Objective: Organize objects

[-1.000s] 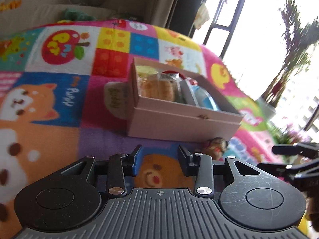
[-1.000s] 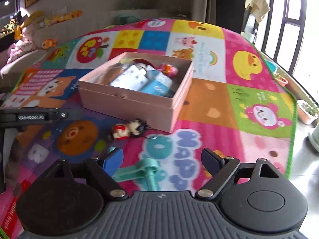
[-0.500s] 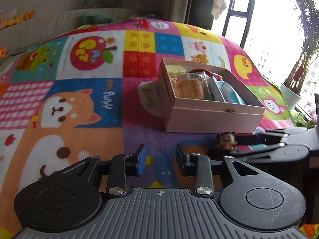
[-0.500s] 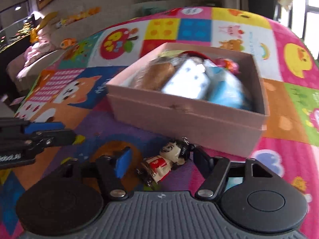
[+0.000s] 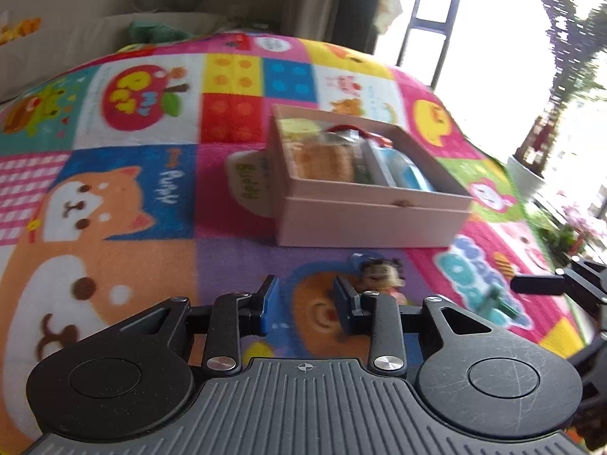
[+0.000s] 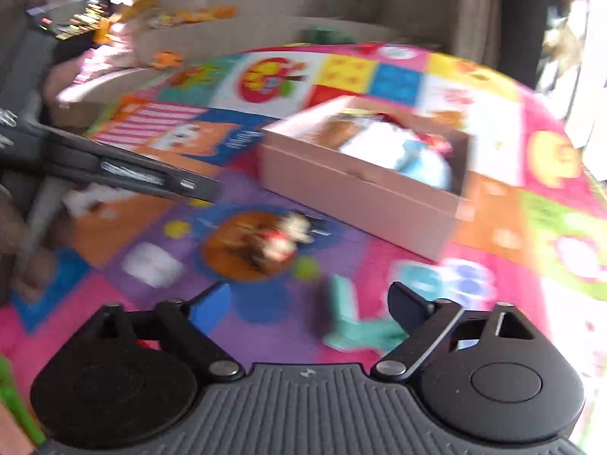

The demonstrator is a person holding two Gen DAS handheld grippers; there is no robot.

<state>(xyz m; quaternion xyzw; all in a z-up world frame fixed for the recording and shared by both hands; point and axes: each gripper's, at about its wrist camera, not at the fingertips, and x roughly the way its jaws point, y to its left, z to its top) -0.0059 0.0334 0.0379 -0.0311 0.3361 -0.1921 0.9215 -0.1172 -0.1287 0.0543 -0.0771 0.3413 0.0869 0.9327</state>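
Observation:
A small doll figure with dark hair and a red body lies on the play mat in front of the pink box, also seen blurred as the doll. My left gripper hovers just left of it, its jaws narrowly apart with nothing between them. My right gripper has its jaws opening wide. A teal plastic piece lies on the mat in the gap, close to the right finger and untouched. The box holds snack packets and blue-white cartons.
The bright patchwork mat covers the floor. A sofa runs along the back, and a window with plant pots is at the right. The right gripper's finger reaches in at the right edge; the left gripper's body crosses the right wrist view.
The right gripper, which had the doll between its fingers, has drawn back and to the right and opened wider. The doll stays on the mat. The left gripper has narrowed slightly.

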